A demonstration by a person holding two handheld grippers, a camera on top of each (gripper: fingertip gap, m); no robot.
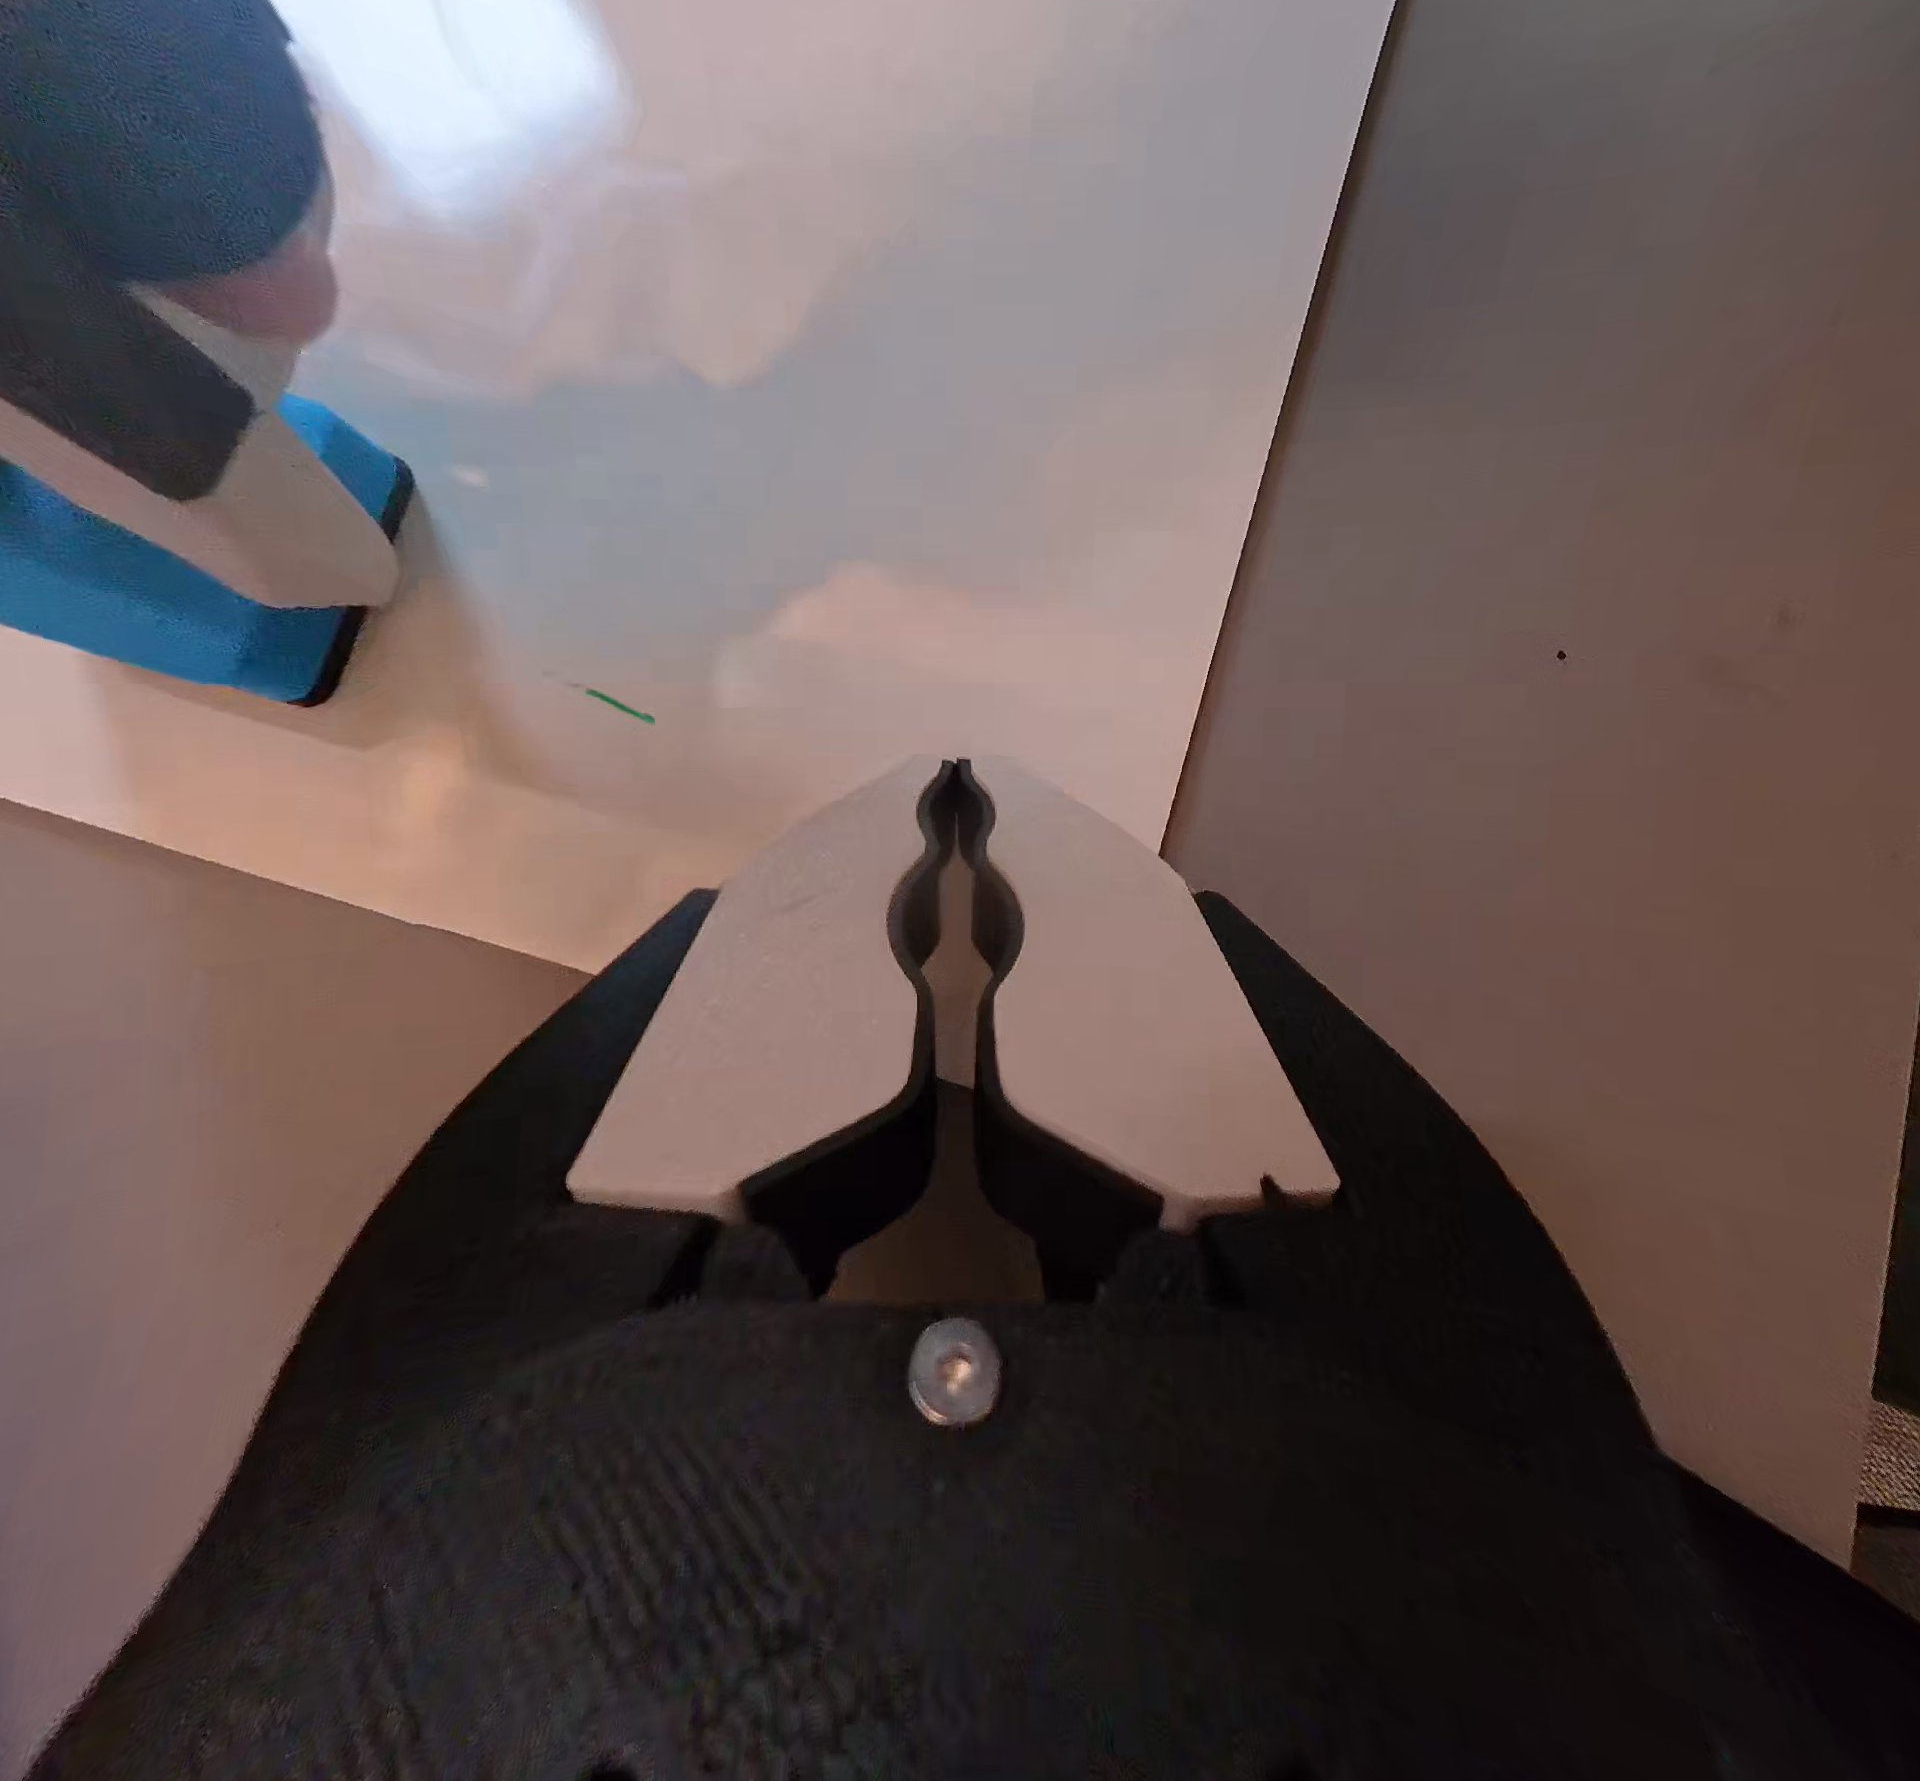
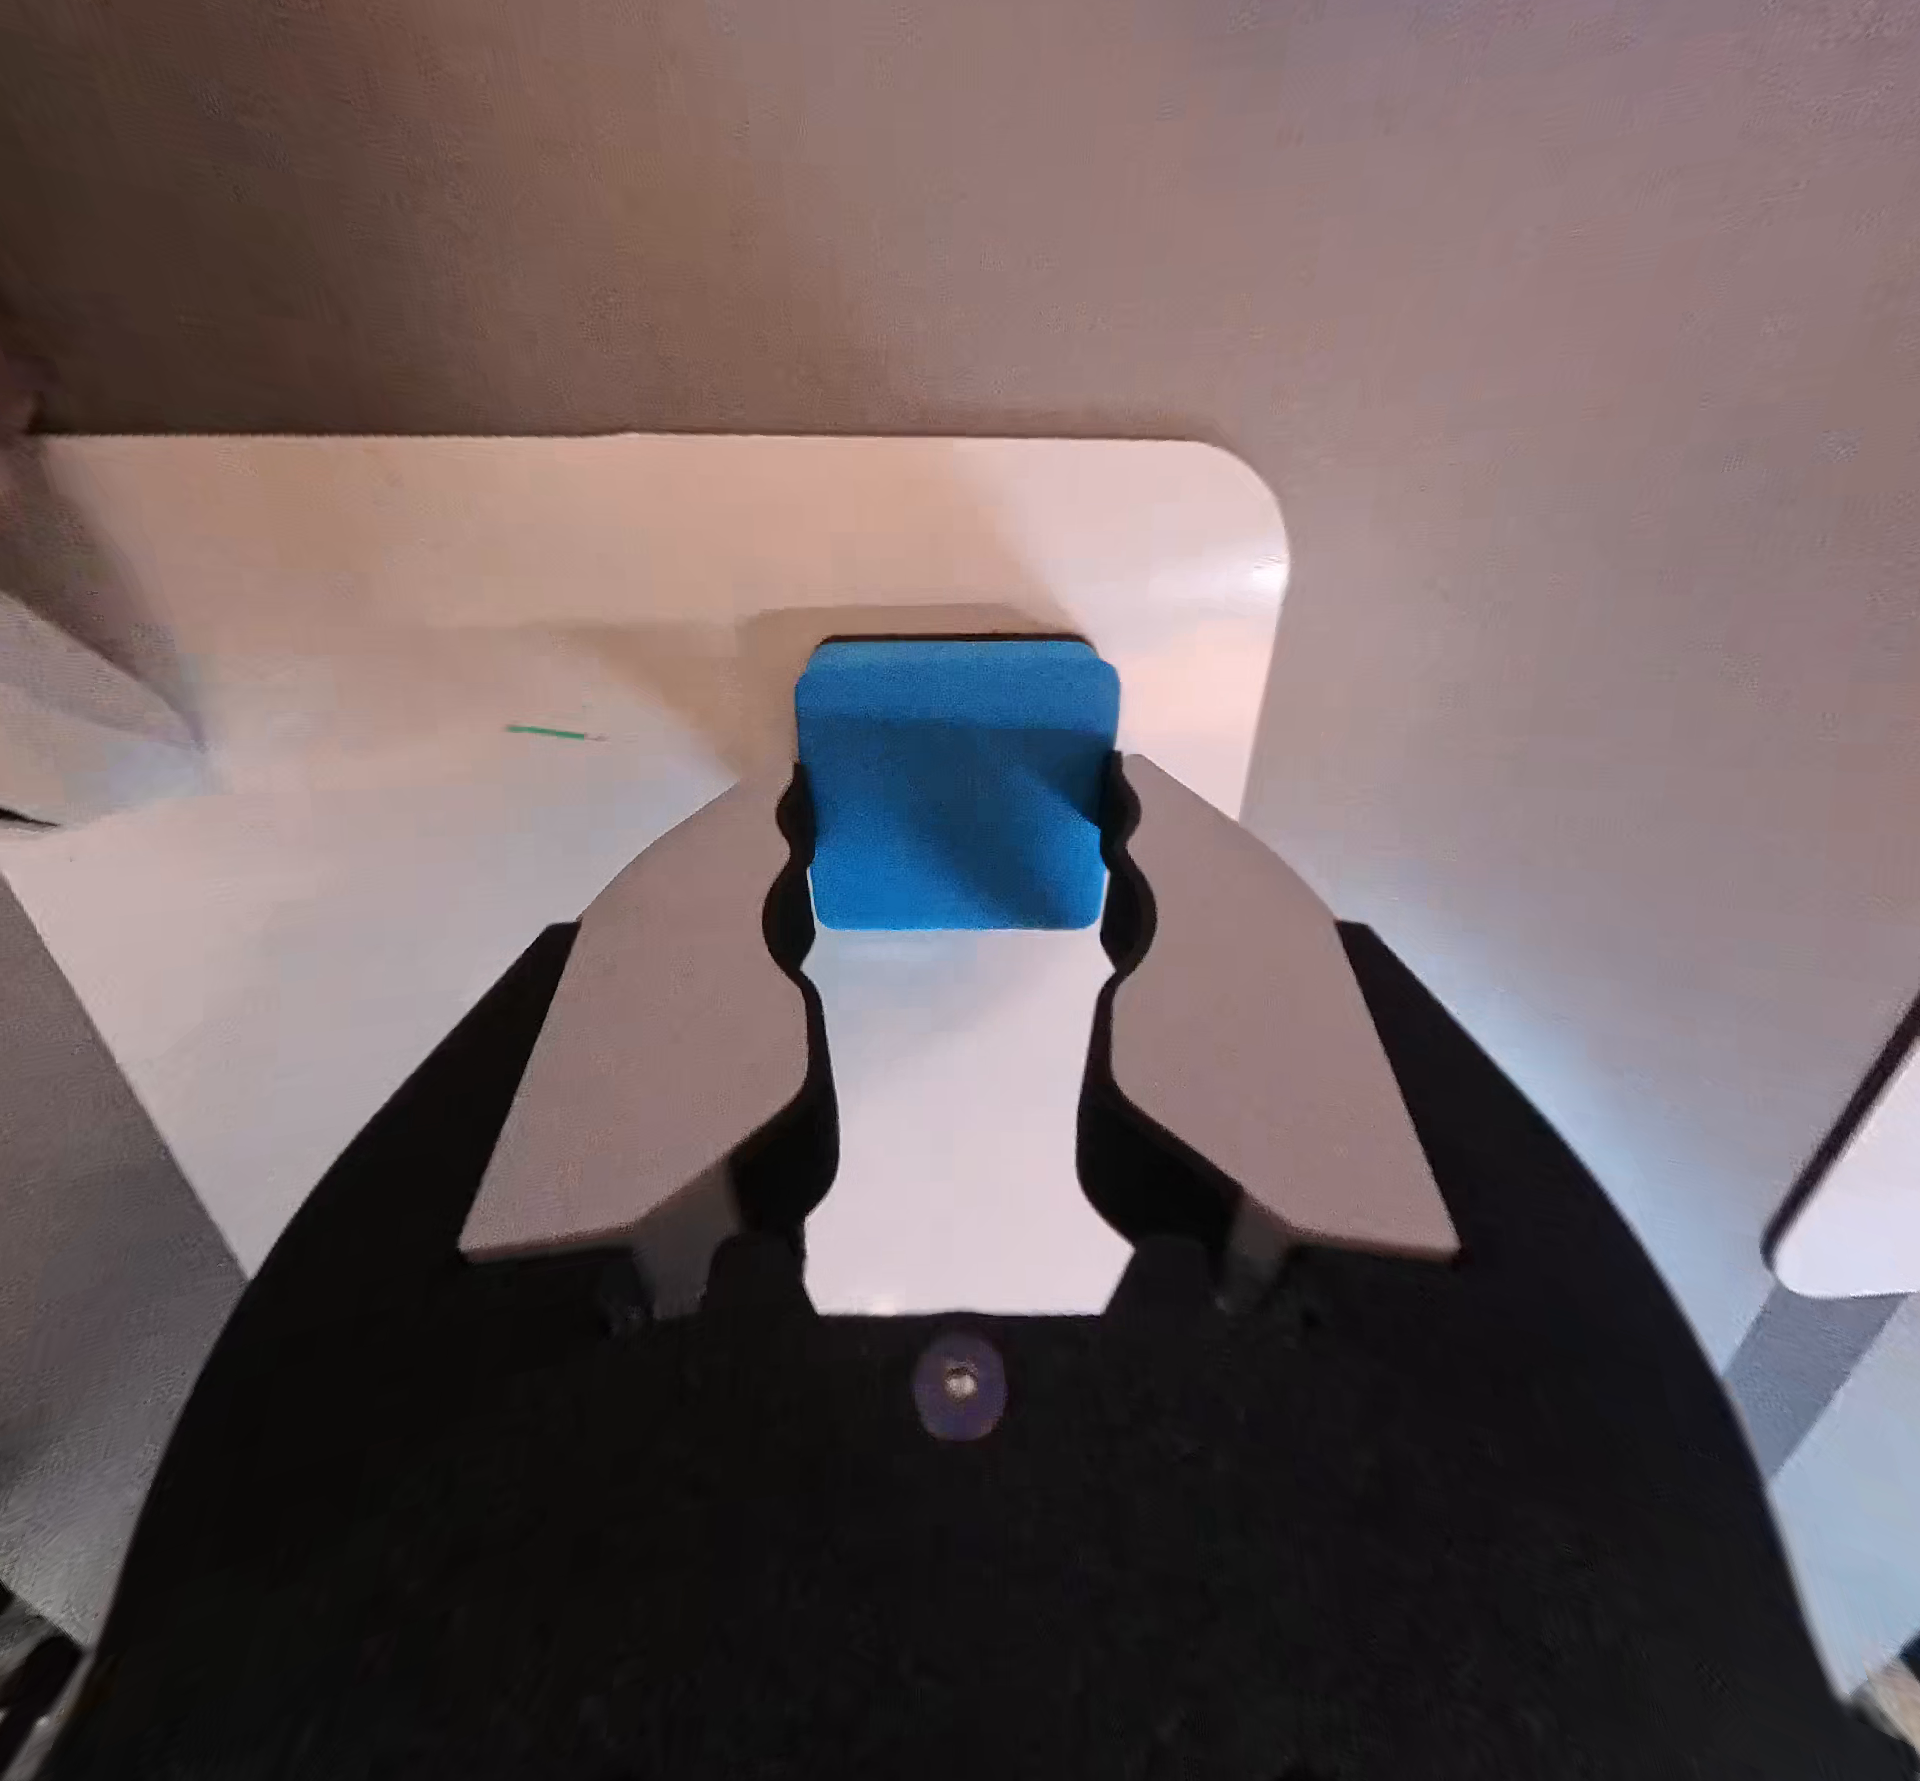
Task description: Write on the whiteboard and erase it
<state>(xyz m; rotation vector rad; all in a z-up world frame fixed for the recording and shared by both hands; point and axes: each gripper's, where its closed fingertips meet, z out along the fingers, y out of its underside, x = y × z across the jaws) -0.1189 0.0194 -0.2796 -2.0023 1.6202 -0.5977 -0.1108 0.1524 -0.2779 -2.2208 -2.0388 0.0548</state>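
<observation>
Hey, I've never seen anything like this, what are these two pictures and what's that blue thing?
Each picture comes from a camera on a hand-held two-finger tool, looking forward along its fingers. In the right wrist view, the right tool grips a blue eraser pressed flat on a white whiteboard. A short green mark remains on the board, left of the eraser. In the left wrist view, the left tool is shut and holds nothing, hovering near the board's corner. The board lies on a beige table.

Eraser [image 2: 951, 796] on whiteboard [image 2: 416, 900], near far corner; leftover mark [image 2: 556, 734] to its left.
</observation>
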